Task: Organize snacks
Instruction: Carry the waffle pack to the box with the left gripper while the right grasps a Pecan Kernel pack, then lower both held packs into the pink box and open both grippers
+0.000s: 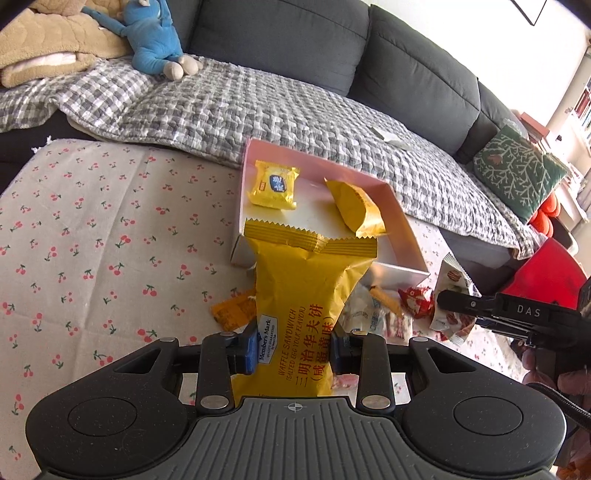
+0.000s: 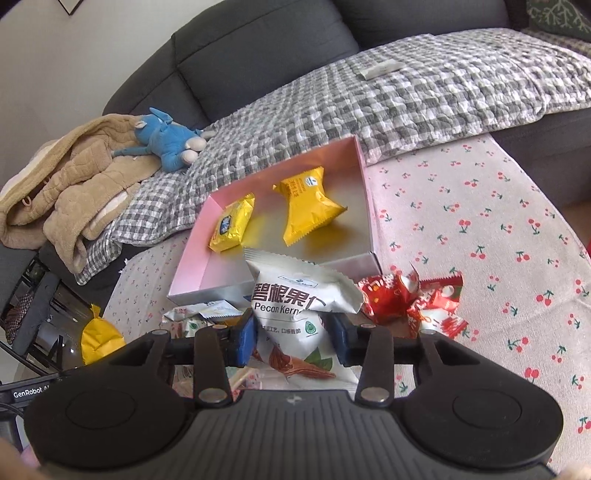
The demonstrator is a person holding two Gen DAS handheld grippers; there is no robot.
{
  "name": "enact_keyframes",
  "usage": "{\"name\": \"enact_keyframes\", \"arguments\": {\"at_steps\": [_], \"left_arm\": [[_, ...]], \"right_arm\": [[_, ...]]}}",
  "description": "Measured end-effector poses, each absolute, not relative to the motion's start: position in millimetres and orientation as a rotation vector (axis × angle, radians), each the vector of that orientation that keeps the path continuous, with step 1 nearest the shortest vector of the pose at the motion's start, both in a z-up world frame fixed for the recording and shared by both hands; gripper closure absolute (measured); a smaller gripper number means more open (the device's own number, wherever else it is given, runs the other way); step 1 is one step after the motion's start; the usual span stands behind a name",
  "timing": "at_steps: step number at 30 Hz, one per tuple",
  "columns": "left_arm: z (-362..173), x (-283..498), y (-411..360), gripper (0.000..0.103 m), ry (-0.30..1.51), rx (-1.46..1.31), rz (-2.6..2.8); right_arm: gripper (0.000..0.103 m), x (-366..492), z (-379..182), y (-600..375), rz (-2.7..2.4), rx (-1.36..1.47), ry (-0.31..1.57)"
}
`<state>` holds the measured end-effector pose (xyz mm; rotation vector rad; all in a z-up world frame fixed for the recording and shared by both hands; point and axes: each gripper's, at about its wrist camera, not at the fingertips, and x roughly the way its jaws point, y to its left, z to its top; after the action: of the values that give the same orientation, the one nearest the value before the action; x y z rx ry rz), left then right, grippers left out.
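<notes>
My left gripper (image 1: 293, 350) is shut on a yellow waffle sandwich packet (image 1: 310, 280), held up just in front of the pink-walled box (image 1: 332, 168). Two smaller yellow packets (image 1: 273, 186) (image 1: 356, 208) lie inside the box. In the right wrist view my right gripper (image 2: 293, 338) is shut on a white pecan kernel packet (image 2: 295, 295), lifted near the box's front wall (image 2: 207, 291). Red wrapped snacks (image 2: 406, 299) and several pale packets (image 2: 207, 312) lie on the cherry-print cloth (image 2: 480, 221) below. The right gripper's finger and its packet (image 1: 452, 306) also show at the left view's right edge.
Behind the box runs a grey sofa with a checked blanket (image 1: 258, 99), a blue plush toy (image 1: 151, 33) and a beige throw (image 2: 74, 177). A green cushion (image 1: 517, 170) and a red object (image 1: 543, 273) sit at the right. An orange packet (image 1: 234, 310) lies on the cloth.
</notes>
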<state>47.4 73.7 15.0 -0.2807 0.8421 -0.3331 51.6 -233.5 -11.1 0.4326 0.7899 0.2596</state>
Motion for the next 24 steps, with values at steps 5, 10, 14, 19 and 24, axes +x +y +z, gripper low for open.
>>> {"name": "enact_keyframes", "arguments": {"at_steps": [5,10,14,19,24], "left_arm": [[30,70,64,0.071,0.83,-0.302,-0.331],[37,104,45,0.071,0.828,-0.274,-0.322],[40,138,32,0.071,0.83,-0.256,-0.304],[37,187,14,0.071,0.88,-0.244,-0.291],[20,220,-14,0.071,0.962,-0.175,-0.281]], "right_arm": [[0.065,67,6,-230,0.295,0.419,0.755],[0.065,91,12,-225,0.322,0.382,0.75],[0.065,113,9,-229,0.306,0.37,0.784],[0.065,148,1,-235,0.311,0.355,0.907],[0.065,169,-13,-230,0.348,0.35,0.966]]}}
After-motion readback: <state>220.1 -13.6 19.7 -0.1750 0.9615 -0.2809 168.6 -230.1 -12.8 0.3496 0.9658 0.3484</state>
